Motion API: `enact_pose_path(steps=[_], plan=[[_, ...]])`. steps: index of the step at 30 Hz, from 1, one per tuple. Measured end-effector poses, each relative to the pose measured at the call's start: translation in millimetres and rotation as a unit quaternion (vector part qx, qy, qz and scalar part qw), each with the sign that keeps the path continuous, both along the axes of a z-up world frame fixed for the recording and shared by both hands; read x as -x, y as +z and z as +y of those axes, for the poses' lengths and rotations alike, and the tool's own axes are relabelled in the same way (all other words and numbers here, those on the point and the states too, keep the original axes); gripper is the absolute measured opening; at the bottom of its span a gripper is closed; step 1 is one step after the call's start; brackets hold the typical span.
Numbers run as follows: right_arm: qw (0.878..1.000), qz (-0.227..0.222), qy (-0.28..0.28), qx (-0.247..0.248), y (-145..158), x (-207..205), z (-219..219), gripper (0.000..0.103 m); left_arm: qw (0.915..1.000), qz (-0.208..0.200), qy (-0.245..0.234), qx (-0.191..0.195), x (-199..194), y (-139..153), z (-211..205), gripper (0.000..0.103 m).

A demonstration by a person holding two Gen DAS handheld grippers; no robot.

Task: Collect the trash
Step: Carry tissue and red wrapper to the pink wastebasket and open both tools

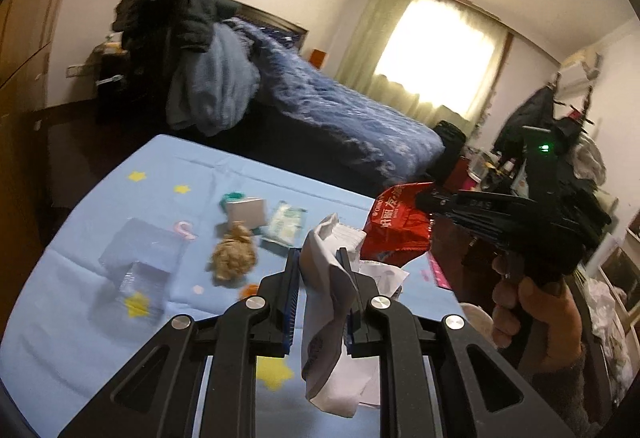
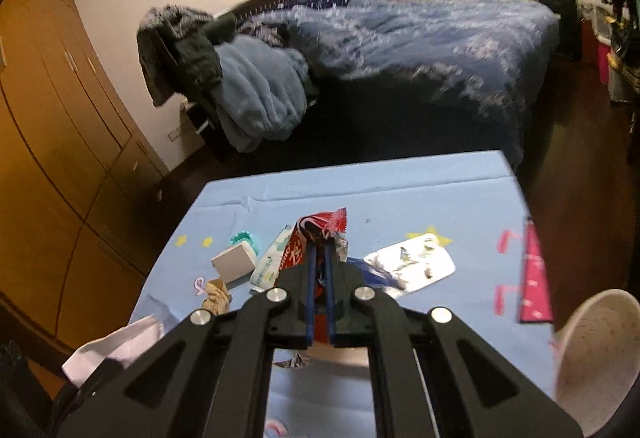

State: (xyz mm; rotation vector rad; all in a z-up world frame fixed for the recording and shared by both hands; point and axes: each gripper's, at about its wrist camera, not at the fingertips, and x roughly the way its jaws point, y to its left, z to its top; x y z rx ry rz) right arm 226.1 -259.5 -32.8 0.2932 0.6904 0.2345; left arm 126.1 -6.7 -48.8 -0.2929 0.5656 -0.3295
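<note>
The crumpled white paper (image 1: 332, 278) is held up above the desk (image 1: 80, 310), between the two fingers of the left tongs (image 1: 318, 262), which are closed on it but with a moderate gap, because the paper is bulky. The red snack wrapper (image 2: 308, 238) is pinched in the right tongs (image 2: 319, 258), whose fingers are almost together; it also hangs above the desk, just beside the white paper.

More trash lies on the blue cloth with stars: a brownish crumpled ball (image 1: 234, 256), a small white box (image 1: 246, 209), a wet-wipe packet (image 1: 286, 224), a silver blister sheet (image 2: 412, 262) and a pink strip (image 2: 534, 278) at the right edge. A pale round container (image 2: 588, 350) shows low on the right; I cannot tell if it is the bin.

The risk I see: the paper is gripped only on a loose fold, so it may slip out during carrying. The wrapper is smooth foil and may slide too. Both views are blurred.
</note>
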Motion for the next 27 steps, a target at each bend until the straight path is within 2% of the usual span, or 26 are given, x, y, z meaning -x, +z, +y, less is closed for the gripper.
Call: enact_pose_path(steps=[8, 13, 18, 22, 27], plan=[[0.993, -0.049, -0.096, 0.035, 14.3, 85.4, -79.2, 0.006, 0.9945, -0.008, -0.105, -0.003, 6.4, 11.1, -75.3, 0.018], [0.98, -0.063, -0.179, 0.058, 7.5, 133.6, -135.5, 0.006, 0.9828, -0.015, -0.184, -0.005, 3.4, 14.9, -143.0, 0.018], [0.966, -0.058, -0.24, 0.076, -8.0, 169.5, -184.6, 0.006, 0.9677, -0.003, -0.252, -0.013, -2.8, 10.0, -211.7, 0.018], [0.96, -0.04, -0.267, 0.076, -29.4, 178.4, -213.4, 0.007, 0.9573, 0.015, -0.288, -0.026, -13.0, 1.0, -263.3, 0.018], [0.954, -0.003, -0.294, 0.062, -75.7, 175.2, -252.9, 0.007, 0.9459, 0.07, -0.311, -0.057, -33.7, -27.1, -327.6, 0.018]])
